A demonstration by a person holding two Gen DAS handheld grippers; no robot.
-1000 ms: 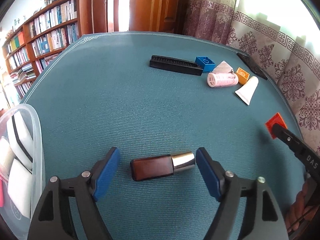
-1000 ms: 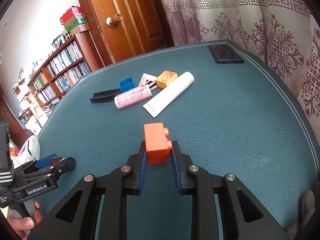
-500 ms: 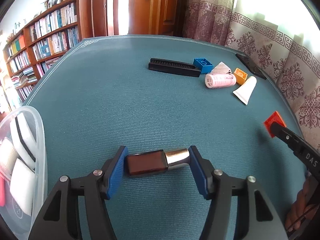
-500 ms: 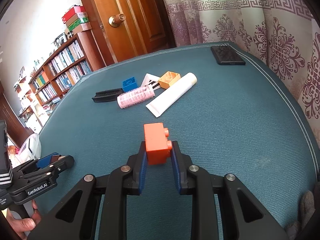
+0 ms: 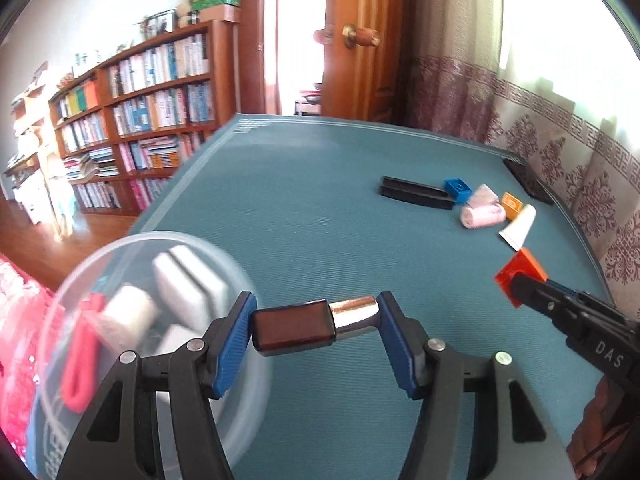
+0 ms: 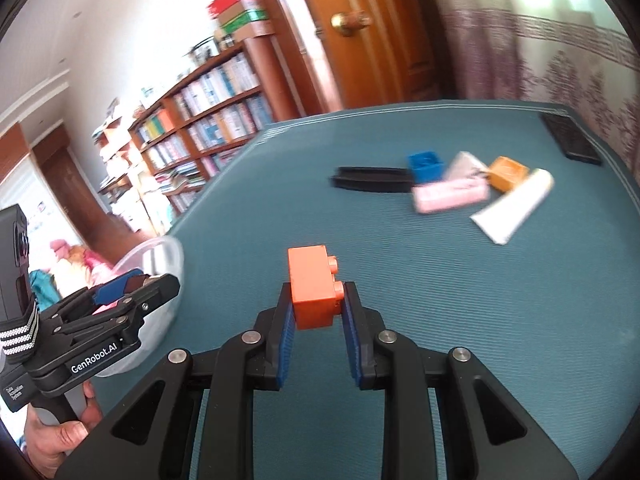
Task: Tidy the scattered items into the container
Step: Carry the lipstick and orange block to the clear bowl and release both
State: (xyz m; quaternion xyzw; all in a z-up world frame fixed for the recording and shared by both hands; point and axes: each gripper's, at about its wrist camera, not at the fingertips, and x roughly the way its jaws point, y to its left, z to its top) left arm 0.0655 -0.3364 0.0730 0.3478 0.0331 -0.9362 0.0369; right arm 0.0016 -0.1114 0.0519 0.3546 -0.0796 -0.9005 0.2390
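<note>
Spanning both views, a teal-covered bench (image 5: 320,216) carries the scene, a bookcase (image 5: 152,112) and a wooden door (image 5: 360,40) standing behind it. At the bench's near left corner sits a clear round container (image 5: 132,248), already holding white blocks (image 5: 188,280) and a red looped item (image 5: 80,364); its contents are blurred. The left gripper (image 5: 316,328), held in a person's hand (image 6: 60,436), has its jaws clenched end to end on a dark brown bottle with a silver cap (image 5: 308,326). The bottle's long axis lies crosswise, left to right in the left wrist view, the cap pointing right, and it hangs above the cloth just beside the container's rim. The right gripper (image 6: 316,308) has its jaws clamped on an orange toy brick (image 6: 314,284), gripped low on its sides with its studs facing right and its long axis running away from the camera; it is off the cloth. Well apart, near the far right edge, the loose items cluster: a black comb (image 5: 416,194) lying crosswise, a white tube (image 5: 518,226), a pink roll (image 5: 482,216), a blue brick (image 5: 458,190) touching the comb's end, and a small orange block (image 5: 512,203). A dark flat device (image 5: 528,182) lies by the curtain (image 5: 580,168).
</note>
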